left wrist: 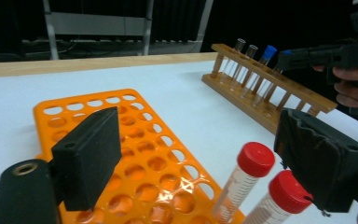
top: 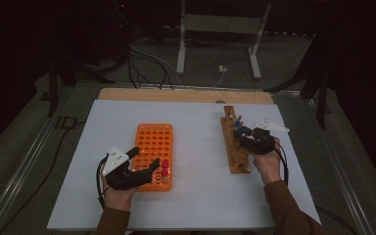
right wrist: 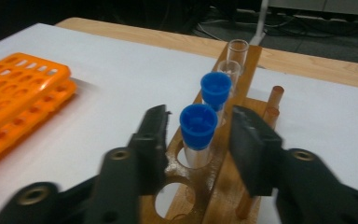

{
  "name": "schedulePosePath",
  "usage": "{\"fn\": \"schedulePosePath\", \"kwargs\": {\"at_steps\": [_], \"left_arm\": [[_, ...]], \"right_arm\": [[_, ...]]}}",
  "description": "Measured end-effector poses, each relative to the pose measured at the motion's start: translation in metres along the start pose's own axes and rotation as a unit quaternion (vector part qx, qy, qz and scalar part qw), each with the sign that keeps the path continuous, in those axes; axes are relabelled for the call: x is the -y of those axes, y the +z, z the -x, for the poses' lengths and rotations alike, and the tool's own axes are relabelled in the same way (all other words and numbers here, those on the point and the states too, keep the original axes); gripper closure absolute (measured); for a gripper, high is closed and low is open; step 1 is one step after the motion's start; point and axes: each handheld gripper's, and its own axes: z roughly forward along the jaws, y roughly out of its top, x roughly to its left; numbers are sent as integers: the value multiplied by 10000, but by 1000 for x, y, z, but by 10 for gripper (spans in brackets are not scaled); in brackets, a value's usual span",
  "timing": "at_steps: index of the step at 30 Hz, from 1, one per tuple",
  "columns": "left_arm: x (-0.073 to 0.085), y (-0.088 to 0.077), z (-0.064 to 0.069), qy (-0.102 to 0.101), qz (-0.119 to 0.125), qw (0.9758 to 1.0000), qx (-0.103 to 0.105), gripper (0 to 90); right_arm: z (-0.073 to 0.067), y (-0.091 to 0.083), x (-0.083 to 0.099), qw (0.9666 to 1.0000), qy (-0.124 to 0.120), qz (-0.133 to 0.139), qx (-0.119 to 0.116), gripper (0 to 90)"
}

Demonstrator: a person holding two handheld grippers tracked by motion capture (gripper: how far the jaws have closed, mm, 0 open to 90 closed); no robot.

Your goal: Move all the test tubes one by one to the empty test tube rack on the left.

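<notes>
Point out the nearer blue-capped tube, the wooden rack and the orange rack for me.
Nearer blue-capped tube [right wrist: 198, 125]: right gripper view, on its blue cap.
Wooden rack [right wrist: 249, 60]: right gripper view, on the top rail's far end.
Orange rack [top: 153, 140]: high view, on the bare holed top.

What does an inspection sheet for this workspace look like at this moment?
Surface: white table, wooden edge at back.
Job's things: wooden test-tube rack with two blue-capped tubes; orange tube rack with red-capped tubes.
Clutter: nothing seen.
Grippers: left gripper open beside the red-capped tubes; right gripper open, jaws either side of the nearer blue-capped tube, not touching.
Cables: a cable trails from each gripper; more on the floor.
Surroundings: dark room, metal stand behind.
</notes>
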Motion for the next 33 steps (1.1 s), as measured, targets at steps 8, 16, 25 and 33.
{"fn": "schedulePosePath", "kwargs": {"at_steps": [8,16,25,33], "left_arm": [[-2,0,-6,80,-67,9999,-124,8],[-9,5,-10,312,-67,9995,-27,8],[-21,11,-10,376,-76,9992,142,9],[-32,15,-4,401,-98,9988,262,19]], "right_arm": [[-2,1,0,9999,-87,-16,94,760],[-3,-9,-8,9998,-85,157,117,764],[-10,-31,-30,9988,-226,429,93,764],[-20,-49,-48,9966,-410,709,-4,764]]}}
